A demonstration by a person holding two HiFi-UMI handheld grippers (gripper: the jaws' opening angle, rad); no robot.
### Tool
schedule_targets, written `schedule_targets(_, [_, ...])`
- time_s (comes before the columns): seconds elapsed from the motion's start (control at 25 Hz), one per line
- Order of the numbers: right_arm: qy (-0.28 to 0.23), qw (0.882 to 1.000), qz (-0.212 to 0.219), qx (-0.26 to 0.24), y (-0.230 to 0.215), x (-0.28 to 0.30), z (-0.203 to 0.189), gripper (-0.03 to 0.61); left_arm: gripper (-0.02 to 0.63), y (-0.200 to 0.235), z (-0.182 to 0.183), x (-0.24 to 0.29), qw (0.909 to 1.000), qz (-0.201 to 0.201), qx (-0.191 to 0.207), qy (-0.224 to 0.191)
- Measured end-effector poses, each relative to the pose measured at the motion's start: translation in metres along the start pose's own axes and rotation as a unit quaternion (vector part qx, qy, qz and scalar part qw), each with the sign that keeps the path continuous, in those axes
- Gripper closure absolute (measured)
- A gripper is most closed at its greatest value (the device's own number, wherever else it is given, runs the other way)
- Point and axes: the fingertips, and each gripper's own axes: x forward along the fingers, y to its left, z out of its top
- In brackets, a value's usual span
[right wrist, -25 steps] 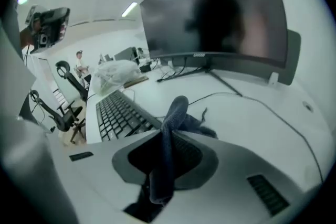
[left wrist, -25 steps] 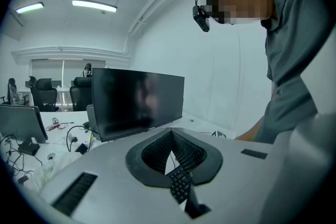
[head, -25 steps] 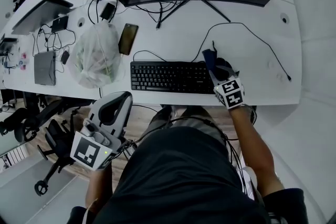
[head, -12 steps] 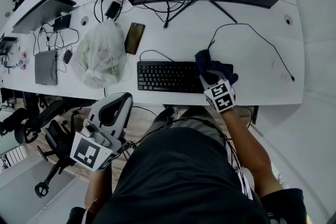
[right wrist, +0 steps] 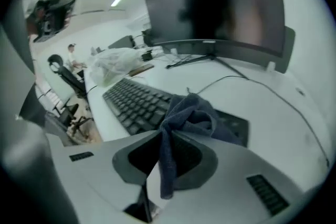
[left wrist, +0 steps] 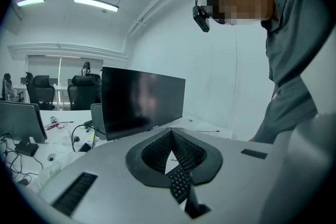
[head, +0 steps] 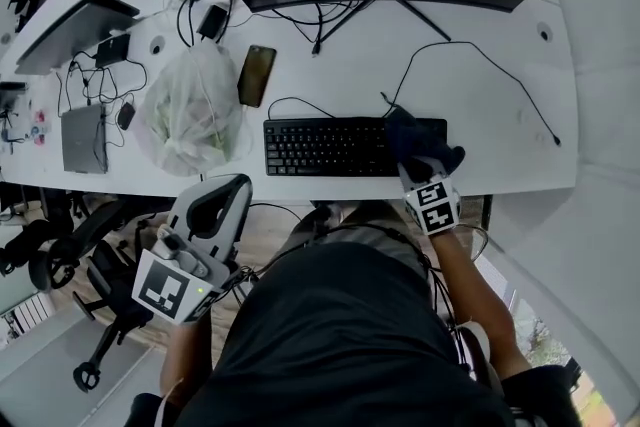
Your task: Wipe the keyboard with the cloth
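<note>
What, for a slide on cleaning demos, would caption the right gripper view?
Right claw pinching a dark blue cloth at the right end of a black keyboard on a white desk.

— Where's the light coming from?
— Ceiling strip lights [left wrist: 95, 3], eleven o'clock in the left gripper view. Even and soft; faint shadows on the white desk [head: 500, 155].
— Sharpness?
— Fisheye bending, black corners, blurred near foreground.

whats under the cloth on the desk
The right part of the black keyboard lies under the dark cloth, which the right gripper pinches. The keys that it covers cannot be seen; the keys further left show plainly.
</note>
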Motion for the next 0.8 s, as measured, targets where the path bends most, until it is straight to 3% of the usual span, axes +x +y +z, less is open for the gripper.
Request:
schedule_targets(0.08, [-0.002, 0.997, 0.067, -0.045, 0.053, 0.007, -0.01, 0.522, 0.611, 0.002, -0.001, 0.002, 0.9999, -0.008, 0.009, -0.002])
schedule_targets(0.16, [-0.007, 0.996, 0.078, -0.05, 0.055, 0.004, -0.011, 0.522, 0.611, 0.001, 0.004, 0.004, 0.9997, -0.02, 0.011, -0.01])
schedule_targets(0.28, [-0.035, 0.998, -0.025, 0.039, -0.016, -0.019, -0.015, 0.522, 0.611, 0.004, 0.008, 0.003, 0.9995, -0.026, 0.014, -0.014])
schedule_targets(0.36, [-0.049, 0.992, -0.056, 0.102, -0.032, -0.024, -0.019, 0.523, 0.611, 0.008, 0.003, 0.002, 0.9996, -0.023, 0.019, -0.004])
schedule_targets(0.44, [-0.04, 0.995, -0.006, 0.093, 0.011, -0.008, -0.017, 0.532, 0.611, 0.006, 0.001, 0.003, 0.9995, -0.029, 0.016, 0.0])
schedule_targets(0.52, [-0.014, 0.997, 0.07, 0.017, 0.069, 0.011, -0.011, 0.533, 0.611, 0.001, 0.004, 0.006, 0.999, -0.04, 0.017, -0.003])
schedule_targets(0.56, [-0.011, 0.996, 0.085, -0.005, 0.081, 0.014, -0.007, 0.534, 0.611, -0.001, 0.003, 0.006, 0.9989, -0.043, 0.019, 0.002])
schedule_targets(0.64, [-0.038, 0.998, 0.047, 0.021, 0.057, 0.004, 0.004, 0.534, 0.611, 0.0, 0.001, 0.003, 0.9989, -0.041, 0.015, 0.013])
schedule_targets(0.76, [-0.089, 0.989, -0.076, 0.089, -0.021, -0.021, 0.018, 0.534, 0.611, 0.009, 0.004, -0.003, 0.9991, -0.037, 0.019, -0.001])
schedule_targets(0.8, [-0.093, 0.986, -0.099, 0.1, -0.036, -0.021, 0.02, 0.534, 0.611, 0.011, 0.002, -0.005, 0.9991, -0.036, 0.02, -0.006])
